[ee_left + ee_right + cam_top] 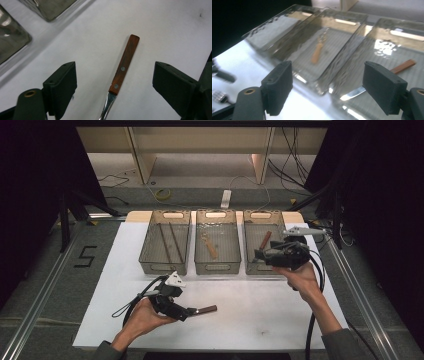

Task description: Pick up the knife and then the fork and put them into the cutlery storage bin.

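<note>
High view: knife (206, 310) handle rightward, level

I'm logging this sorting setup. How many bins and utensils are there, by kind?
Clear ribbed plastic bins: 3
Metal utensils with wooden handles: 3
Thin dark sticks: 2
Total: 8

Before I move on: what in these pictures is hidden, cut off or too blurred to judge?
- Left gripper view: the wooden-handled utensil runs off the bottom edge, so its working end is unseen.
- High view: the left gripper covers that same end.
- High view: the right gripper hides part of the right basket and the knife inside.
- Right gripper view: motion blur smears the middle basket's utensil.
</note>
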Demonstrator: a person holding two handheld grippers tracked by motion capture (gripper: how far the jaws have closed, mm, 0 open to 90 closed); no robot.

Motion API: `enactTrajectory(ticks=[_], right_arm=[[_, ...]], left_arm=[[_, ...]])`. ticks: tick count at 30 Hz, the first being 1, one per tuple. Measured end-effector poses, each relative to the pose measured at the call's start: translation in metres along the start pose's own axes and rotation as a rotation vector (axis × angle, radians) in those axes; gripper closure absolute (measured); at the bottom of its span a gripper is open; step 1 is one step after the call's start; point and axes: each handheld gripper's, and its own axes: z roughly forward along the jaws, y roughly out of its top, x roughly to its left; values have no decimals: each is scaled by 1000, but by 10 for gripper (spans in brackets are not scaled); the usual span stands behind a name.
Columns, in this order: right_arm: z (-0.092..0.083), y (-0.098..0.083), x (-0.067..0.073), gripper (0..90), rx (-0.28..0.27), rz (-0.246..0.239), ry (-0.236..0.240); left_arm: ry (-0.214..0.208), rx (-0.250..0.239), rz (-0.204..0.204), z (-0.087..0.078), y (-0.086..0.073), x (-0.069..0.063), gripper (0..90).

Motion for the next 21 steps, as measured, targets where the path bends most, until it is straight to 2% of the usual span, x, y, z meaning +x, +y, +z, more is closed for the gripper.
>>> enactTrajectory(ticks=[4,10,13,16,21], right_arm=[[-8,-18,8,247,-17,21,41],[-11,-41,11,250,-28,36,56],[-11,-49,17,246,-9,16,80],[-14,-55,22,246,-24,11,98],[-16,-65,28,247,-34,12,102]], left_arm=[[0,31,26,5,3,-4,197],[-7,56,45,6,7,-6,213],[-16,67,46,8,7,-3,235],[-9,84,48,11,8,-2,236],[-7,126,66,14,13,-2,254]])
